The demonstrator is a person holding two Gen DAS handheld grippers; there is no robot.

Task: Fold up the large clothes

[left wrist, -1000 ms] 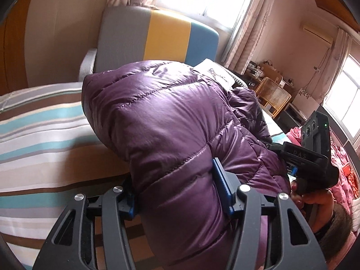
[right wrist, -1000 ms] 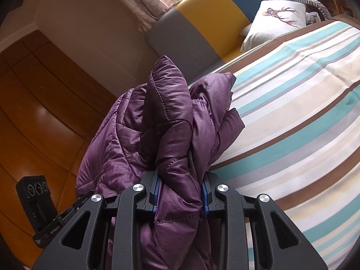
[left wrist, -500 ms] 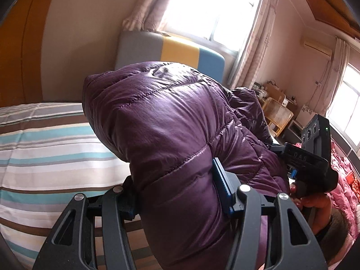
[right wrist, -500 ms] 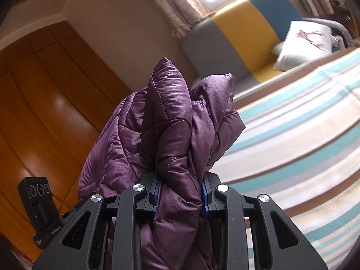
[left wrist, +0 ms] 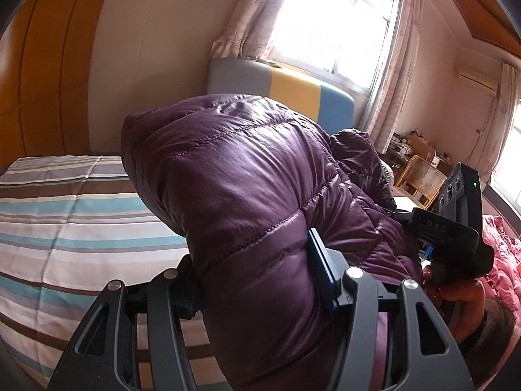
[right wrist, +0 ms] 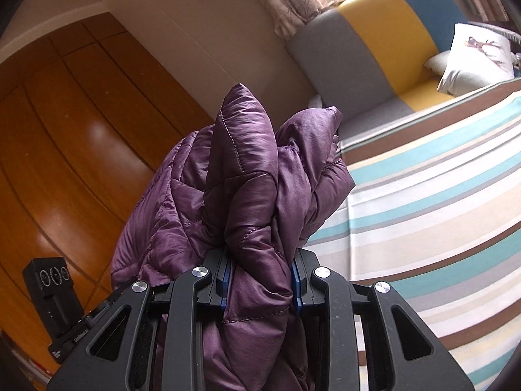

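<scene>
Both grippers hold the purple puffer jacket point(left wrist: 247, 202) up in the air over the striped bed point(left wrist: 65, 215), near its left side. Left gripper point(left wrist: 254, 280) is clamped on a thick quilted roll, right gripper point(right wrist: 260, 273) is pinched on a bunched edge. The shell looks slick and the fill springy: light, soft, likely to slide and puff back open. Best hold is on seams or hem, not mid-panel. Which part of the jacket each grips I can't tell; it fills both views.
</scene>
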